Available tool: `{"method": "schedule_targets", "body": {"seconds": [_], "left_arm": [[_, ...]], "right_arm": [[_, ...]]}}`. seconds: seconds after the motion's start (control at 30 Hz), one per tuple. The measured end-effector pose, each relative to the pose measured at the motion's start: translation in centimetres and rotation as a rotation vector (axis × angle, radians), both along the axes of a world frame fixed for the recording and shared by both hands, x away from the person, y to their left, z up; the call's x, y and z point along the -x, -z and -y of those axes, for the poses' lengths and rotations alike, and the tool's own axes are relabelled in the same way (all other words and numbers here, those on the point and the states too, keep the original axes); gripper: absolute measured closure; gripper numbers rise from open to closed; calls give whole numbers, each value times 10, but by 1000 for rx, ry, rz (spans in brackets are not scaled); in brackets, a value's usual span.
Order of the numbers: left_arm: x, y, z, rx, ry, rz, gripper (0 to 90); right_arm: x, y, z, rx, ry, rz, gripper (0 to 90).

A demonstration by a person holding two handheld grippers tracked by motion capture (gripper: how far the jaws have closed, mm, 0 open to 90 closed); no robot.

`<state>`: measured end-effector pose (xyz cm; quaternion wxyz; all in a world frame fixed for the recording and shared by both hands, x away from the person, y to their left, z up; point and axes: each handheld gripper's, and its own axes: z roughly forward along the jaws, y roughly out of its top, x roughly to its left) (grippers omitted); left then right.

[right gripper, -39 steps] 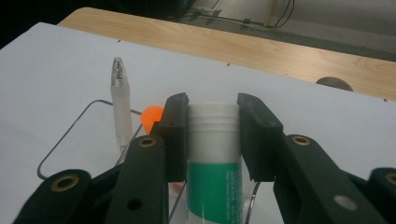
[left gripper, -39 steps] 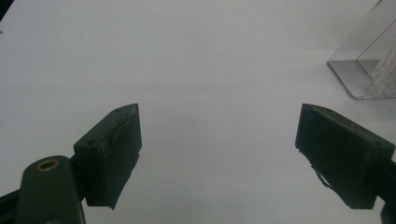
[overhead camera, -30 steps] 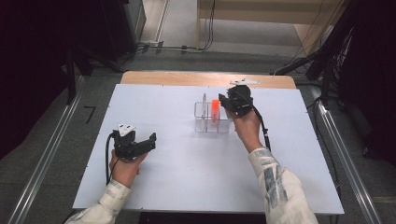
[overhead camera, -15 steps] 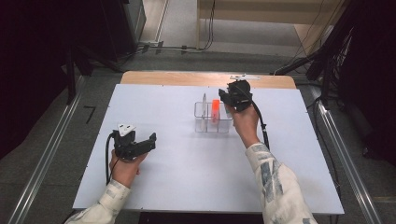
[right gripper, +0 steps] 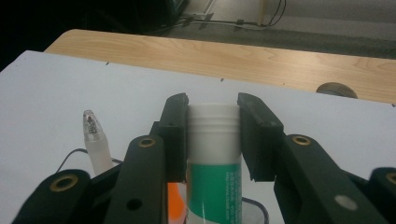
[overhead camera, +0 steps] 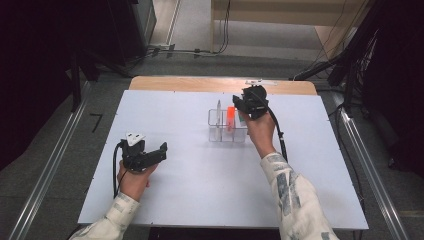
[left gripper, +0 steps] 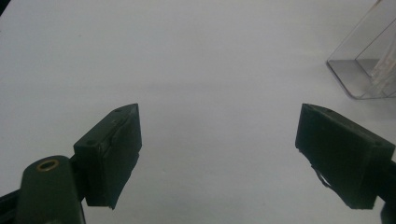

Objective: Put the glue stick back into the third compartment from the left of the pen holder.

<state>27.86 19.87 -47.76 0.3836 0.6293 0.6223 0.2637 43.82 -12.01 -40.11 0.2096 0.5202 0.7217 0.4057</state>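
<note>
The right gripper [right gripper: 212, 140] has its fingers [right gripper: 173, 133] clamped on the white cap of a green-and-white glue stick [right gripper: 214, 179], which stands upright in the end compartment of the clear plastic divided organiser [overhead camera: 227, 127]. As I judge it, the grip sits high on the smooth cap: a sideways pull could tip the light organiser or knock the translucent capped pen [right gripper: 95, 140] and the orange marker [overhead camera: 230, 117] standing in it, or the cap alone might come away. The left gripper [overhead camera: 150, 156] rests well to the left of the organiser, nearer the person, fingers wide with nothing between them. The white counter [overhead camera: 190, 175] is matte and bare; beyond the organiser its wooden edge shows, then grey floor, cables and dark surroundings.
</note>
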Motion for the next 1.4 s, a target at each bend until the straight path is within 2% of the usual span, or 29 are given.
{"method": "schedule_targets", "body": {"seconds": [1.4], "left_arm": [[0,0,0,-4,0,-2,147]], "right_arm": [[4,-2,5,-20,3,16,623]]}}
